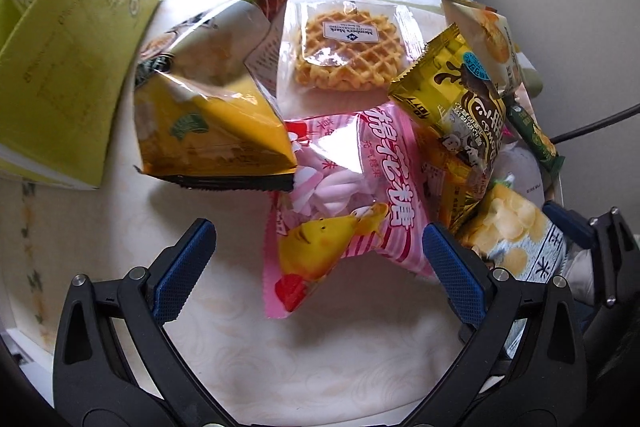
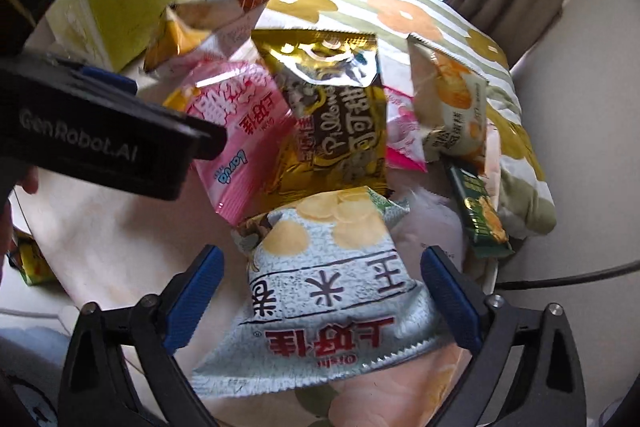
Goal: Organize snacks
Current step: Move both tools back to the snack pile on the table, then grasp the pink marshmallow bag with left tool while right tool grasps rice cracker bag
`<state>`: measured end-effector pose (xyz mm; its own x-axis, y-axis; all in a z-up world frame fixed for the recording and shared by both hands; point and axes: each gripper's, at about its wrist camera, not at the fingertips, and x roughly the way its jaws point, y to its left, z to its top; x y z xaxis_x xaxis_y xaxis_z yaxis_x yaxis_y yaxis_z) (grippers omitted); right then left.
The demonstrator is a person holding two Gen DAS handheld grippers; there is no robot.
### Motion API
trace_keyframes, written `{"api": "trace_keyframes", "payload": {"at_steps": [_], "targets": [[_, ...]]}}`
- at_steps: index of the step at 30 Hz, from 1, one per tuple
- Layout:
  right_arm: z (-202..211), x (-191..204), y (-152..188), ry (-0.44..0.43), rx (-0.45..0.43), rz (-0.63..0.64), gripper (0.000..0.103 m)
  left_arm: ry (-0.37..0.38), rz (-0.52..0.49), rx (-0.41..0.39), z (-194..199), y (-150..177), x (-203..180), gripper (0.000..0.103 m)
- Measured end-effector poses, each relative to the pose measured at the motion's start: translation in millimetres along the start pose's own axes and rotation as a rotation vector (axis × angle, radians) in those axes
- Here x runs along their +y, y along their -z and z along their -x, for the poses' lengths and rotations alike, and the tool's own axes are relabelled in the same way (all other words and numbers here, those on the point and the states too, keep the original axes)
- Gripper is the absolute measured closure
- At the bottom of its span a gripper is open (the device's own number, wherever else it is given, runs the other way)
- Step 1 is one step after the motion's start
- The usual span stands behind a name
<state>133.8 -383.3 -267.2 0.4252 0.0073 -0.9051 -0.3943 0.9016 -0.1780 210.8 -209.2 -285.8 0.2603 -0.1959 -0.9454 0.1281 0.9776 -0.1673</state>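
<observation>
Corn-chip bag (image 2: pixel 320 291) between spread right fingers (image 2: pixel 192 295), untouched

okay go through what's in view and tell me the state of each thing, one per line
Left gripper: open, pink bag between its fingers, not pressed.
Right gripper: open, astride the pale blue chip bag.
Pink bag: sealed, lying flat.
Pale blue chip bag: sealed, lying flat.
Waffle: wrapped.
Gold bag: sealed, atop the pile.
Green box: open.

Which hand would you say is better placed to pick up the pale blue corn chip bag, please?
Right. The right claw already straddles the pale blue chip bag, open; the left claw hangs over the pink marshmallow bag.
</observation>
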Motion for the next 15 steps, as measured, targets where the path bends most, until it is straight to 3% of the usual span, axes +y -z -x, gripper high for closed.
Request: {"api": "trace_keyframes", "payload": {"at_steps": [11, 15], "targets": [[0, -9, 3, -0.021, 0.009, -0.034, 0.035, -0.006, -0.029, 0.011, -8, -9, -18, 0.000], [7, -11, 3, -0.018, -0.002, -0.053, 0.037, -0.010, -0.024, 0.010, -12, -11, -17, 0.000]]}}
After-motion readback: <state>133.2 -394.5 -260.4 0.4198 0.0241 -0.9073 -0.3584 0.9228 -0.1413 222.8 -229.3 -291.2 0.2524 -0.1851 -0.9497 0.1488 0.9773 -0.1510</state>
